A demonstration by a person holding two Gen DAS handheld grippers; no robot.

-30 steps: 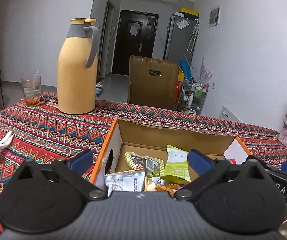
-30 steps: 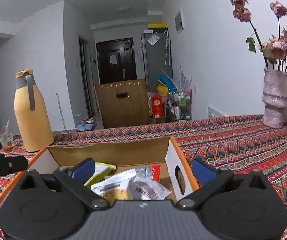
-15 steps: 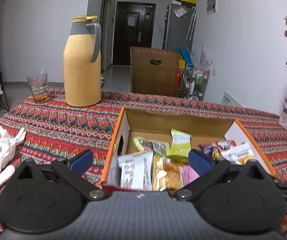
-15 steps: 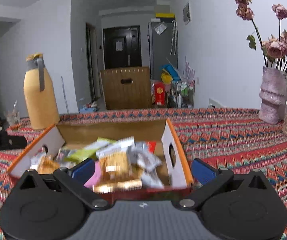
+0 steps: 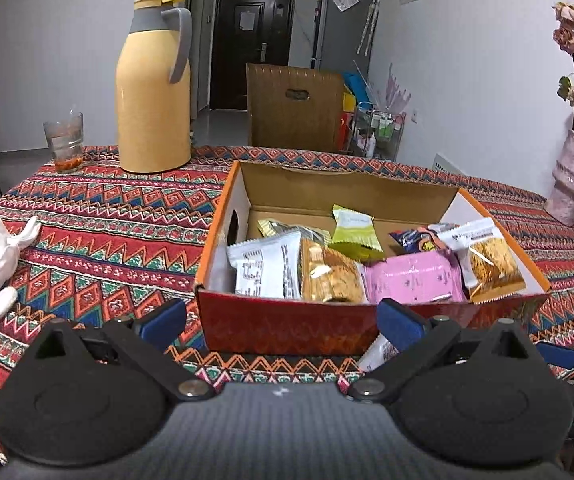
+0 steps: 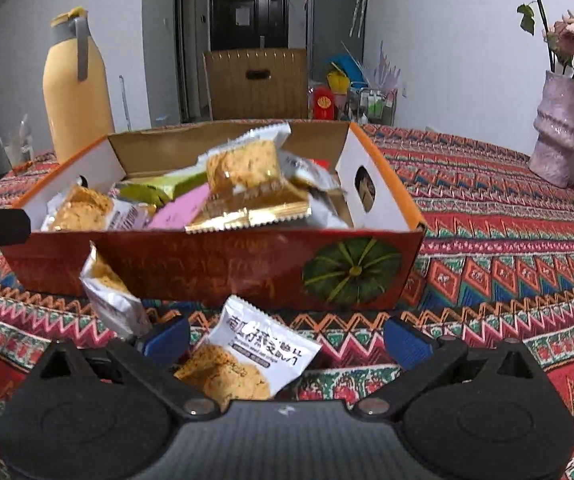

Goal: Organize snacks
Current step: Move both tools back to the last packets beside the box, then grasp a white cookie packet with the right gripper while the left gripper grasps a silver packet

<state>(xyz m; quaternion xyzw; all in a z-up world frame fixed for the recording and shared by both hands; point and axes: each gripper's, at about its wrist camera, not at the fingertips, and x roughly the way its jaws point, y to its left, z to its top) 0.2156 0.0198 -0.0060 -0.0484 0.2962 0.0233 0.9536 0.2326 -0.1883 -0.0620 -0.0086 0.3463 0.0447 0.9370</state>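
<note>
snacks [image 5: 367,264] mostly in box [image 6: 215,268] | two packets [image 6: 247,360] left near it | left gripper [image 5: 283,320], right gripper [image 6: 287,338] released

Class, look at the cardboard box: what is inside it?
The box holds wrapped snacks: a pink packet, a green one and biscuit packs. Anything beneath them is covered.

Left gripper [image 5: 281,322] and right gripper [image 6: 287,340] both level, fingers [image 5: 163,320] spread wide.
</note>
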